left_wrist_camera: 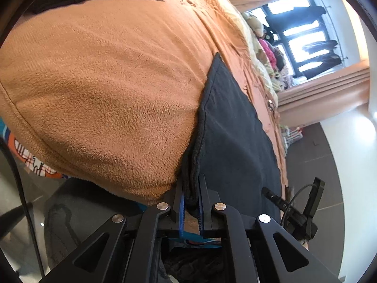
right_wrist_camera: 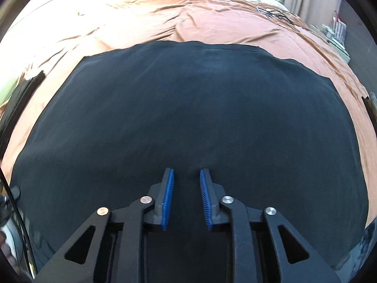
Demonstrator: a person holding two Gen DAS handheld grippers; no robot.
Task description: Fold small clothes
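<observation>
A dark navy garment (right_wrist_camera: 188, 118) of smooth, thin knit lies spread flat on a bed; under it is an orange-brown fleece blanket (left_wrist_camera: 106, 82), nubby and matted up close, creased into soft ridges farther off. The garment's far edge runs in a shallow, slightly wavy line, and its near corners curve away toward the sides. The left gripper (left_wrist_camera: 191, 198) has its jaws pressed together on a thick rolled hem of the garment at the edge of the bed; the ribbed seam bunches up between the blue ridged pads (left_wrist_camera: 181, 212) and stands up from there as a dark cord along the fleece. The right gripper (right_wrist_camera: 186, 176) points down at the middle of the near part of the cloth; its jaws stand a little apart, the tips at the fabric, with a small pucker of cloth between them; whether the blue toothed pads (right_wrist_camera: 168, 195) press on it I cannot tell. Both grippers are matte black plastic with round silver rivets (right_wrist_camera: 145, 199). No writing is legible.
</observation>
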